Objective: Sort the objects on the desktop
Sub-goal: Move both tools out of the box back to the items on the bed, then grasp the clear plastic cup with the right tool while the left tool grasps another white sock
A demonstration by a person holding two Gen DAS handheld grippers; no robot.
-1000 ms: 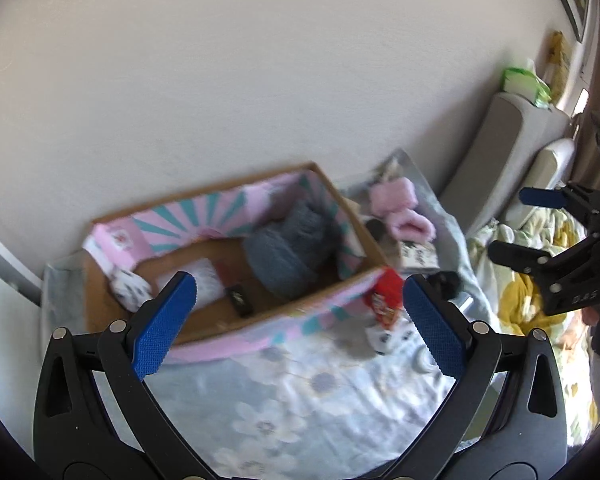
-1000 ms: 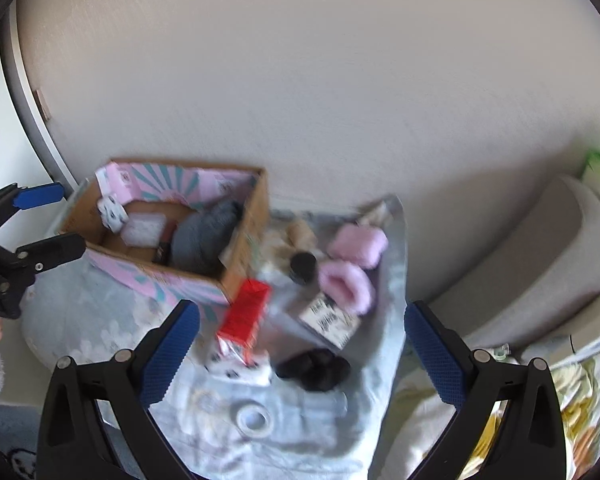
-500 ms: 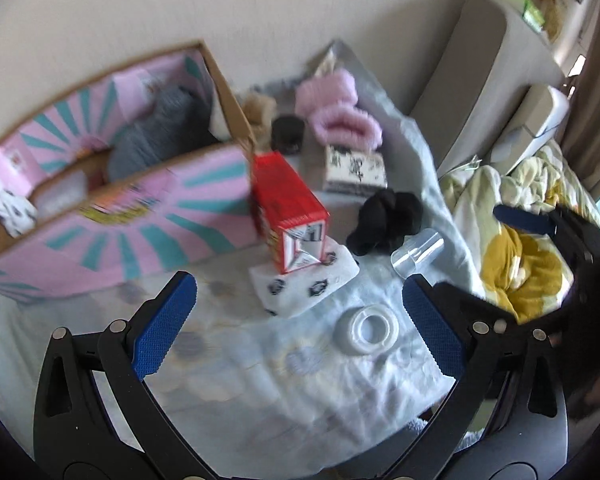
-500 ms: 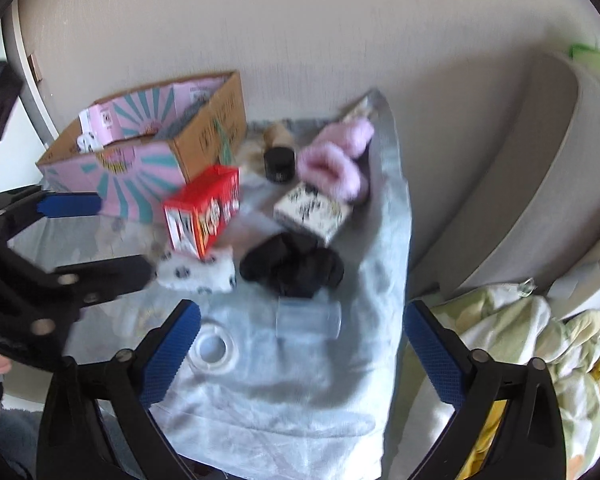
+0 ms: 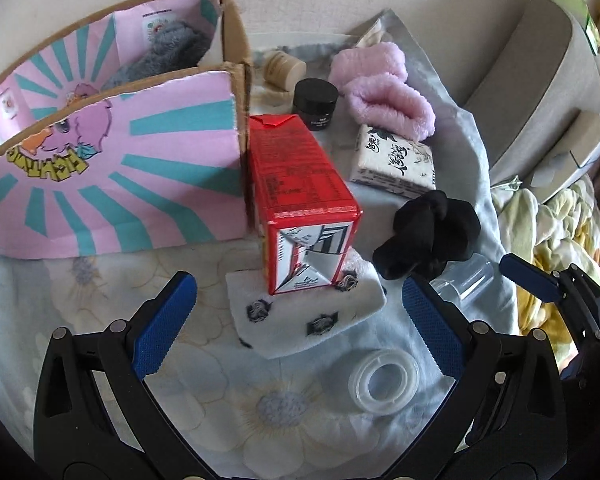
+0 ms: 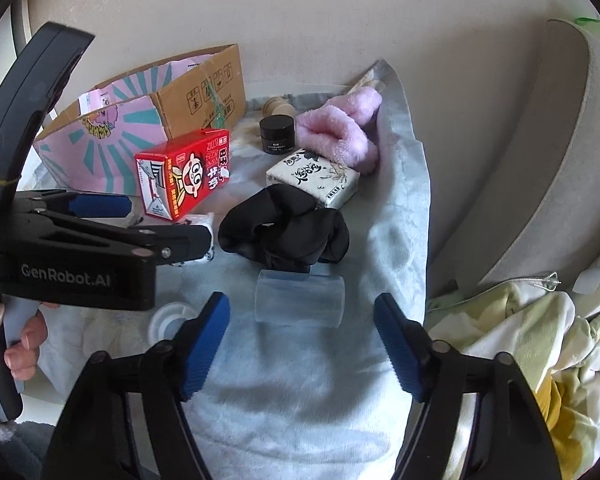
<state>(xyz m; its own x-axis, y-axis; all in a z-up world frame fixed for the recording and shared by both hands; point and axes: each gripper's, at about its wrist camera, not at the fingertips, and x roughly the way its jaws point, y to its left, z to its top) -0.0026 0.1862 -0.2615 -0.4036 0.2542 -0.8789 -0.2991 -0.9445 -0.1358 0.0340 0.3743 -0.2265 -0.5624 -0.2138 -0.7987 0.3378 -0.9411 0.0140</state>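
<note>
A red drink carton (image 5: 300, 184) lies on a white spotted sock (image 5: 304, 312) beside the pink cardboard box (image 5: 112, 168). My left gripper (image 5: 296, 320) is open, its pads on either side of the sock, just before the carton. My right gripper (image 6: 302, 340) is open, right before a clear plastic cup (image 6: 300, 298) lying on its side. A black sock bundle (image 6: 284, 228), a tissue pack (image 6: 314, 178), pink fluffy socks (image 6: 336, 132), a black jar (image 6: 277, 128) and a beige jar (image 5: 284, 66) lie beyond. A grey fluffy item (image 5: 164, 52) sits in the box.
A clear tape roll (image 5: 384, 380) lies on the flowered blue cloth (image 5: 220, 400) near my left gripper. A grey headboard (image 6: 540, 160) and rumpled yellow bedding (image 6: 540, 340) are to the right. A wall stands behind.
Both grippers have moved down and closer to the objects. The left has swung right from the box to the carton and sock. The right now frames the clear cup.
</note>
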